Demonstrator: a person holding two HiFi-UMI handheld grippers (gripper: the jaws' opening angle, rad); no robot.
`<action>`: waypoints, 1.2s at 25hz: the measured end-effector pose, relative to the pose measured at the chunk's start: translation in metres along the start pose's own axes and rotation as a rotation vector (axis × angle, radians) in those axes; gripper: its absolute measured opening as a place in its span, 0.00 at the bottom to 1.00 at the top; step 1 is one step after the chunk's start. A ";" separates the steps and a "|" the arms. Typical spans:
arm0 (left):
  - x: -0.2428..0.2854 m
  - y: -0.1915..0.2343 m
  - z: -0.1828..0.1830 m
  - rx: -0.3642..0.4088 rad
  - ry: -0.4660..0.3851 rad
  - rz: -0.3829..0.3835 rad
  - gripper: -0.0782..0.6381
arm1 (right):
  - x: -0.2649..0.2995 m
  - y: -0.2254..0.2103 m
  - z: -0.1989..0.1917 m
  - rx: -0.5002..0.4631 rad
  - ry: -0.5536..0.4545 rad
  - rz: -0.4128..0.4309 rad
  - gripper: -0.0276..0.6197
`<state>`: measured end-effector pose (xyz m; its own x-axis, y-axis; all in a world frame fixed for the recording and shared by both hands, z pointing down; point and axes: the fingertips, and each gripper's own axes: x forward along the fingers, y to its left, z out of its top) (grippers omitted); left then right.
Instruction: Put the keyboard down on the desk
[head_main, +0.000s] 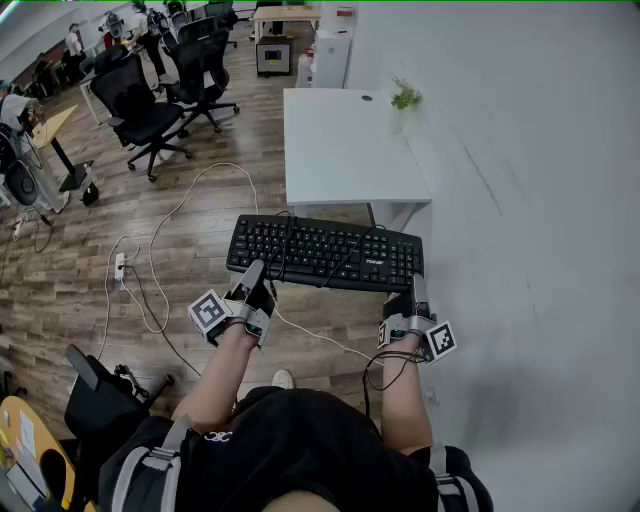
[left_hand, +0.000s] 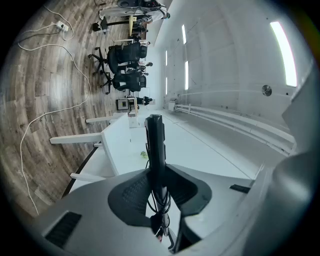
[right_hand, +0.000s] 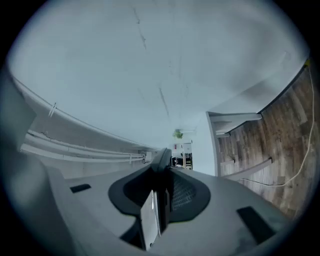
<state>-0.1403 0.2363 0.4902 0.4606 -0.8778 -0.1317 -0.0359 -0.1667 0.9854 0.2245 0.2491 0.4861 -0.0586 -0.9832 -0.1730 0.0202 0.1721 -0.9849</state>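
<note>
One keyboard, two tongs, one desk, and the keyboard's up in the air

The black keyboard (head_main: 325, 253) hangs over the floor (head_main: 200, 215), just short of the white desk's (head_main: 340, 140) near edge. The left tongs (head_main: 255, 275) and right tongs (head_main: 418, 292) each clamp one end. One small plant (head_main: 404, 97) sits at the desk's far right corner. Both gripper views only catch the keyboard edge-on.

Open-plan office. Black swivel chairs (head_main: 150, 105) clustered on wood-plank floor (head_main: 210, 215). White tabletop (head_main: 340, 150) against plain white wall (head_main: 530, 220), small plant (head_main: 405, 97) at its wall-side edge. More desks (head_main: 285, 14) far back; people (head_main: 75, 40) far left. Power strip (head_main: 120, 266) and loose cable (left_hand: 88, 87) on floor.
</note>
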 end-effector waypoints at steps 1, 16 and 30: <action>0.001 0.001 0.000 0.002 0.003 -0.003 0.23 | 0.000 -0.001 0.001 0.001 -0.002 0.000 0.17; 0.004 0.015 0.022 0.004 0.000 0.013 0.23 | 0.018 -0.016 -0.016 0.004 0.002 -0.020 0.17; 0.019 0.033 0.077 -0.007 0.043 -0.009 0.23 | 0.037 -0.036 -0.059 0.002 -0.045 -0.032 0.17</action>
<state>-0.2012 0.1795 0.5117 0.4982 -0.8563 -0.1364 -0.0253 -0.1716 0.9848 0.1626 0.2096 0.5149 -0.0143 -0.9900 -0.1405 0.0213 0.1402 -0.9899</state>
